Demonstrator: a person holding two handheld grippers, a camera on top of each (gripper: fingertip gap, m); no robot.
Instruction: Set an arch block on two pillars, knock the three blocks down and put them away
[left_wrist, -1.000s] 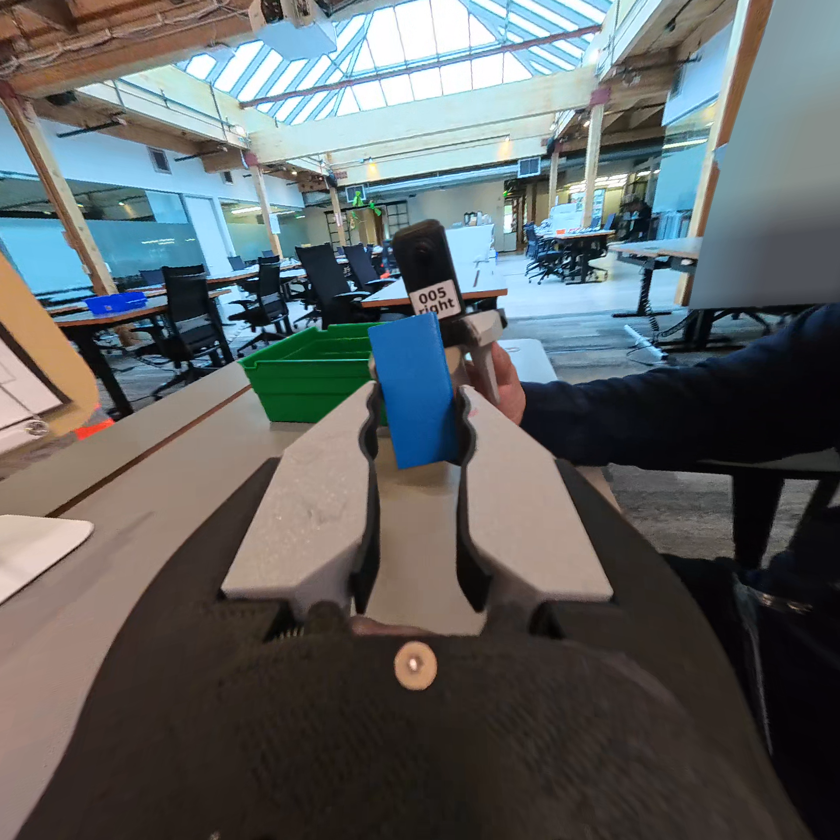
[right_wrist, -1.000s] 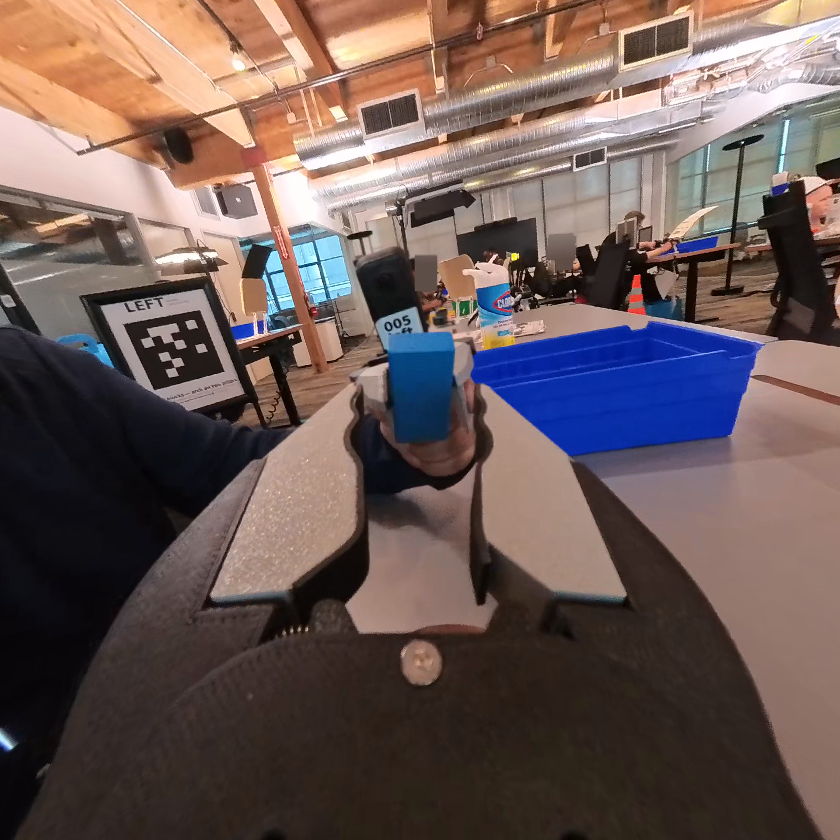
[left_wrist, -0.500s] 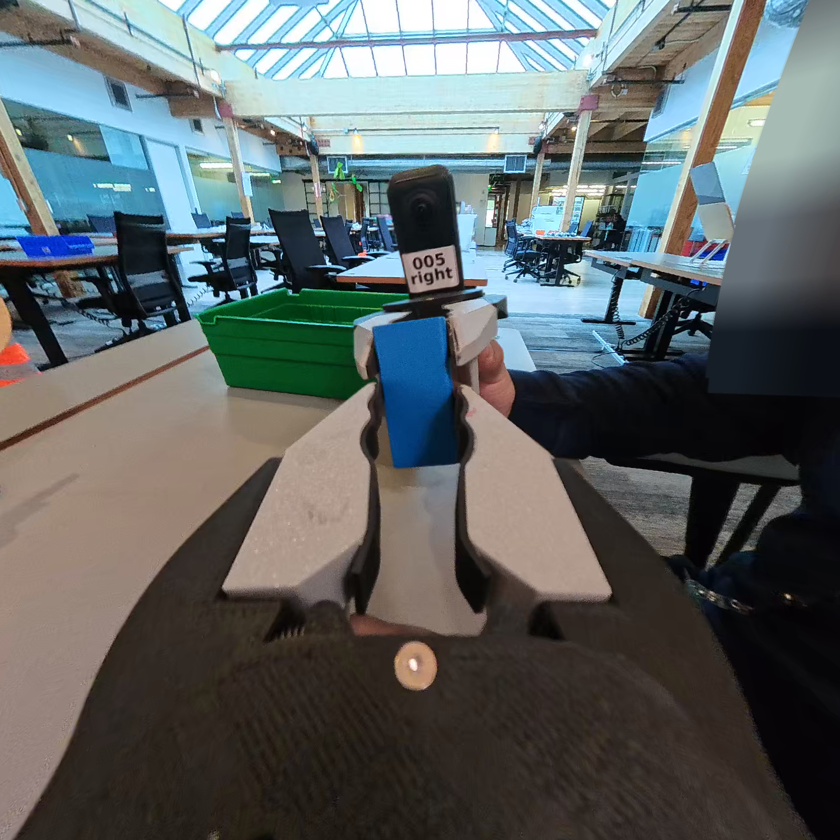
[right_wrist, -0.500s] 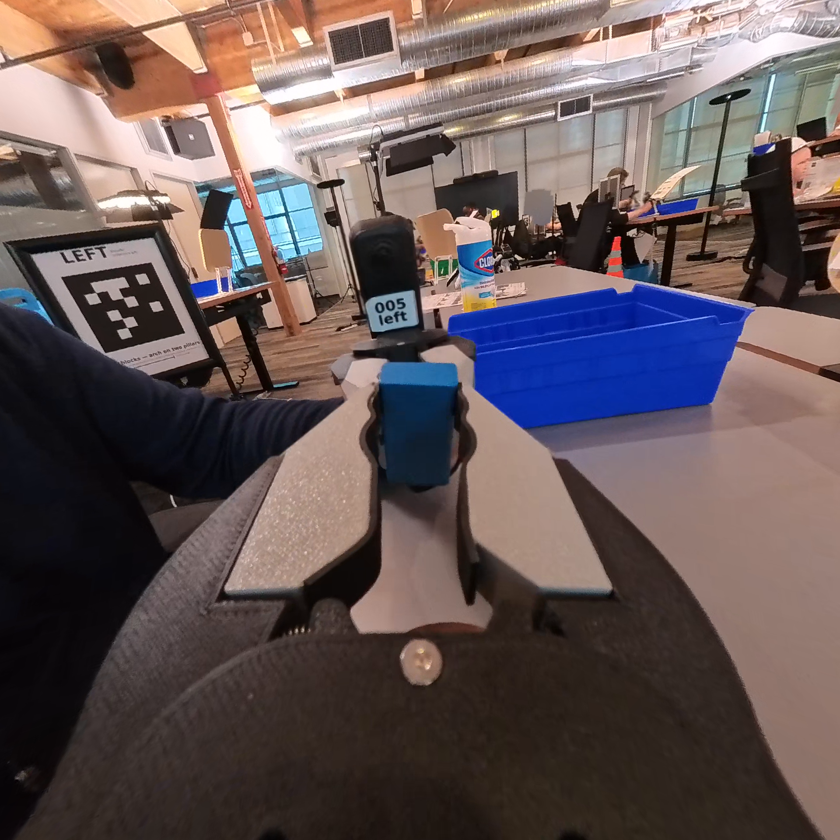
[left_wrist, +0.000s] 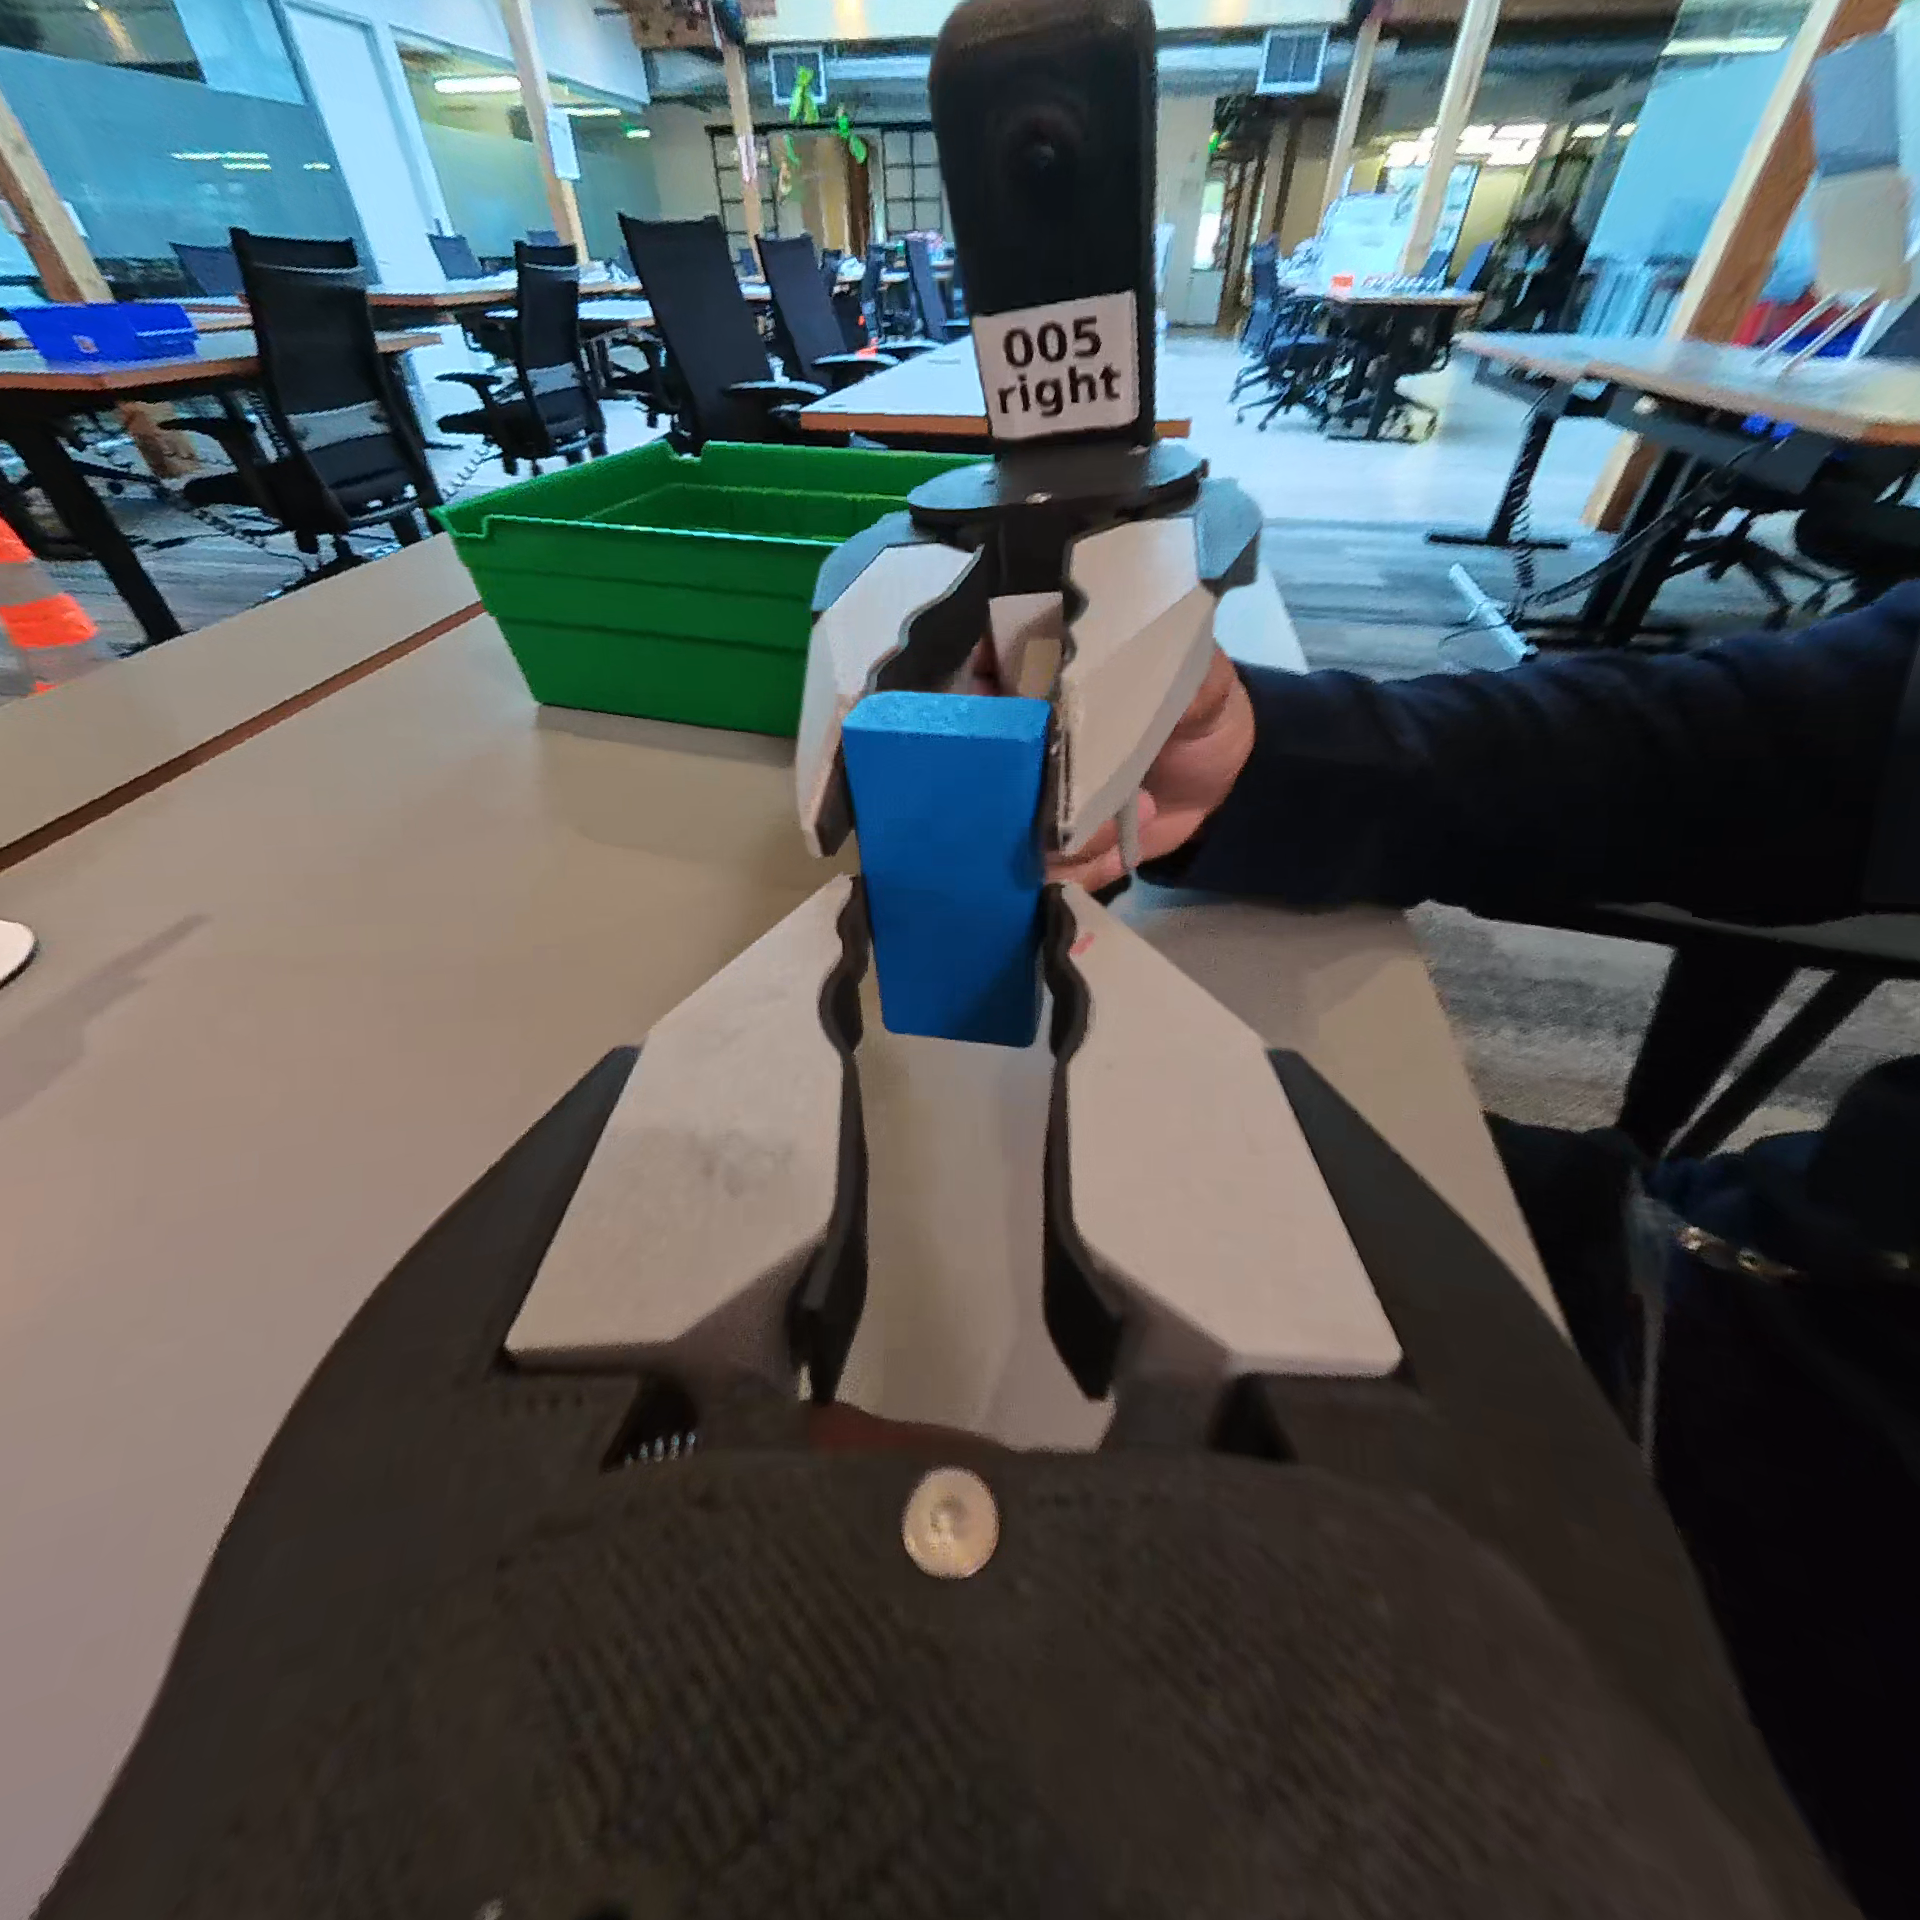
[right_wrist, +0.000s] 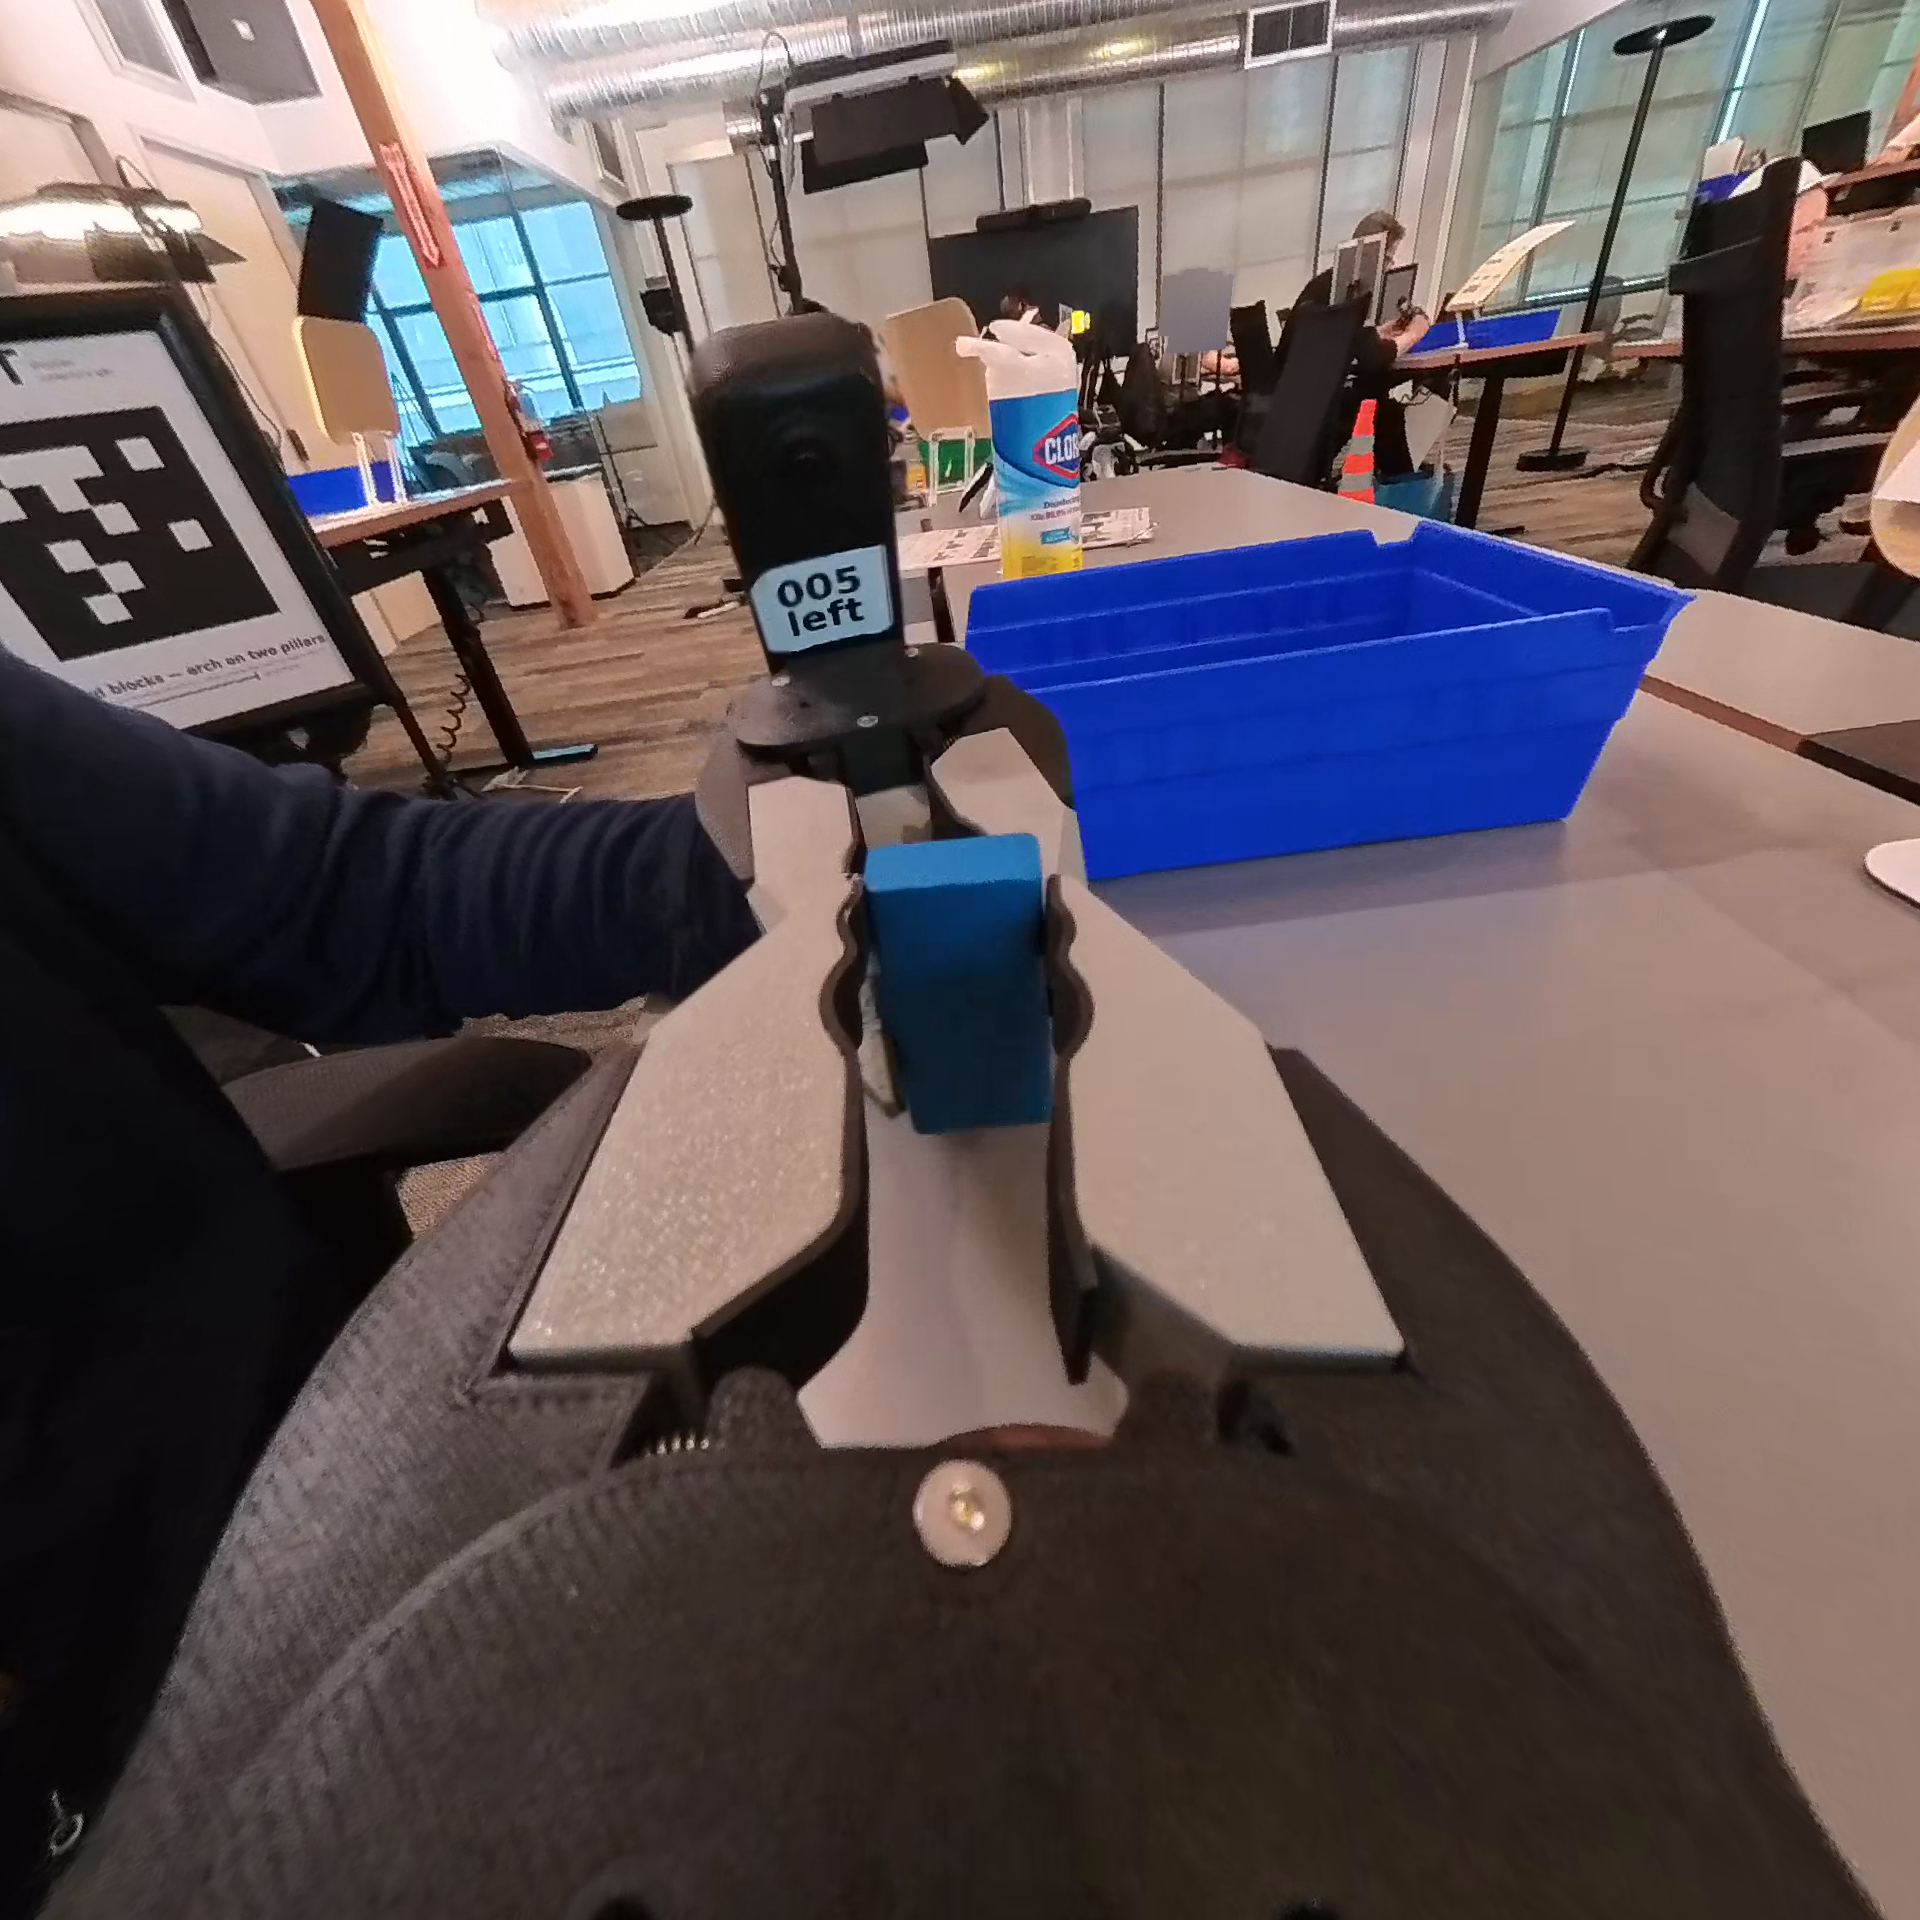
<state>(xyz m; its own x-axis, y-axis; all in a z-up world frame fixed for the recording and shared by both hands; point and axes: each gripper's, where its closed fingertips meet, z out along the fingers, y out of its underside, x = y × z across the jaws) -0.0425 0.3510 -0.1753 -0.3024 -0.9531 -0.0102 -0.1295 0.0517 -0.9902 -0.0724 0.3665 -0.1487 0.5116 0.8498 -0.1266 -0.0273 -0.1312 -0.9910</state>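
Observation:
One blue rectangular block stands upright between my two grippers, which face each other above the grey table. My left gripper is shut on the block's lower part. My right gripper faces it and clamps the same block higher up. In the right wrist view, my right gripper is shut on the block, and the left gripper's fingers show just behind it. The block's underside is hidden. No other block shows.
A green bin stands on the table behind the right gripper. A blue bin stands behind the left gripper, with a wipes canister beyond it. A framed marker board stands off the table. Dark sleeves reach in. The tips of both grippers are at nearly the same place.
The right gripper's fingers have closed onto the block that the left gripper held. The two grippers have come closer together, and the block has straightened from tilted to upright.

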